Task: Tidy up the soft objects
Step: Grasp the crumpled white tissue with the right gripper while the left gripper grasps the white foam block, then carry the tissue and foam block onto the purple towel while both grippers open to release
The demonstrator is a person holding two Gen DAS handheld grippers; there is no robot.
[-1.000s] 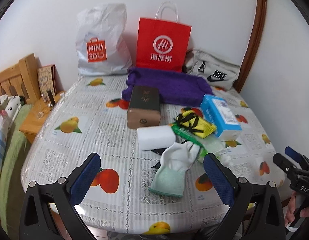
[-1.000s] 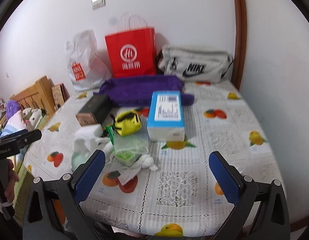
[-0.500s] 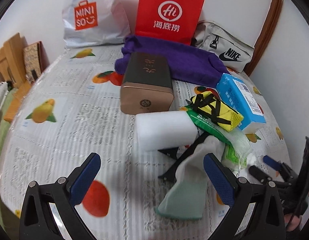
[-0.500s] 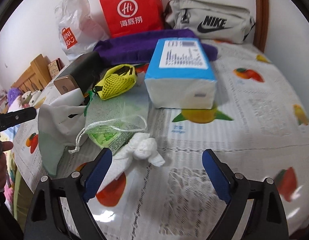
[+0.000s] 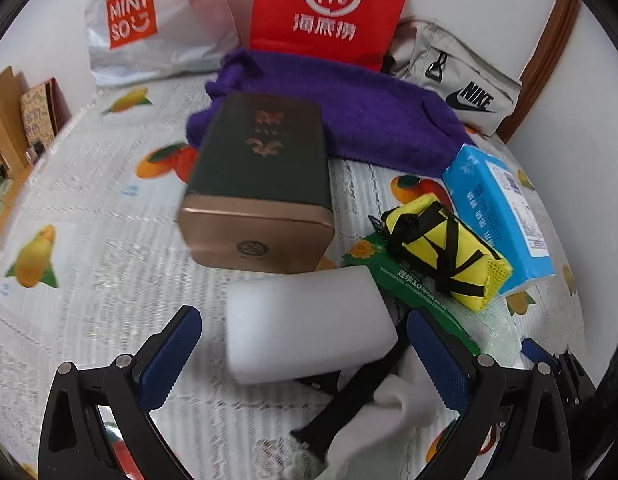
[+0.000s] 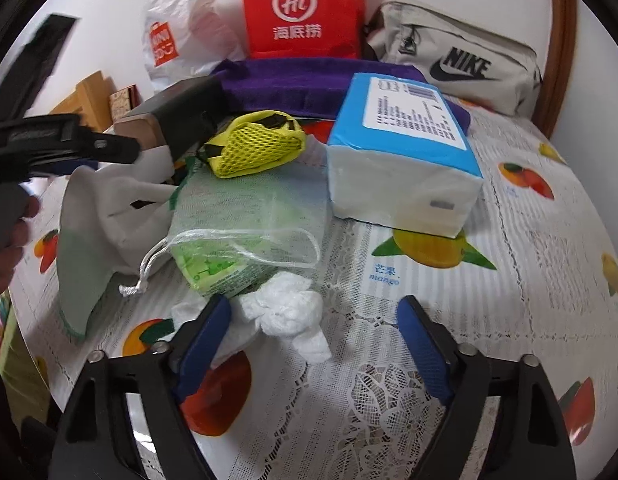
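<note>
Table (image 5: 89, 208): a fruit-print lace cloth covers it; the clutter of soft things sits centre to right, the bags at the far wall.
Purple plush towel (image 5: 373, 120): far side, behind the dark green and gold tin box (image 5: 261, 184).
White foam block (image 5: 305, 324): a second ago it lay well ahead; now it sits between the left gripper (image 5: 305, 344) fingers, which stand apart, untouched. Likely first pick.
Crumpled white tissue (image 6: 285, 312): near edge, between the spread fingers of the right gripper (image 6: 313, 340), not clamped.
Change: both grippers have closed in.
View difference: only the right view shows the tissue and green mesh drawstring pouch (image 6: 245, 220); only the left shows the block whole.
</note>
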